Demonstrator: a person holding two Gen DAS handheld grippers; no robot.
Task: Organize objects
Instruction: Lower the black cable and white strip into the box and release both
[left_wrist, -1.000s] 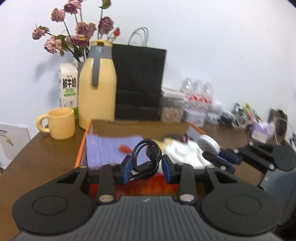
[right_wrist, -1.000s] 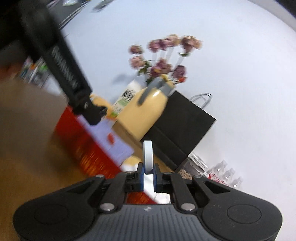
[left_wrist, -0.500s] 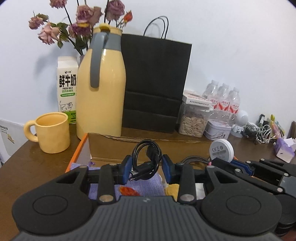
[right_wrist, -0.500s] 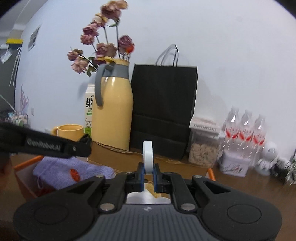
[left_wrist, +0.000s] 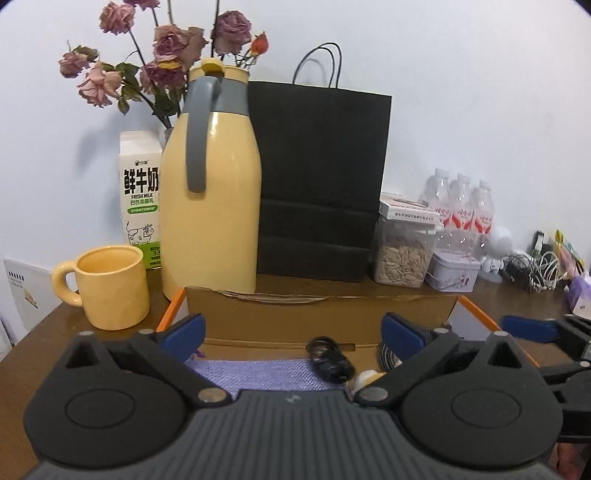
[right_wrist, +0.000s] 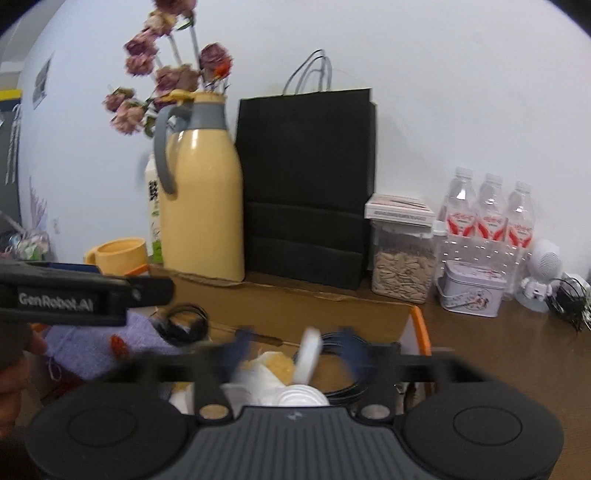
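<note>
the left gripper (left_wrist: 291, 338) is opening wide and grips nothing. the black cable (left_wrist: 328, 360) lies below it in the box (left_wrist: 317, 314), on the purple cloth (left_wrist: 258, 374). the right gripper (right_wrist: 293, 347) is opening too. the white round disc (right_wrist: 308, 356) stands between its fingers, loose, tilted over the box. both hang over the box on the tabletop (left_wrist: 44, 332).

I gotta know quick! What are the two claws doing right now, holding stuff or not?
Left claw: opening wide, holding nothing; black cable lies in the box below.
Right claw: opening, blurred; white disc between, no longer pinched.
</note>
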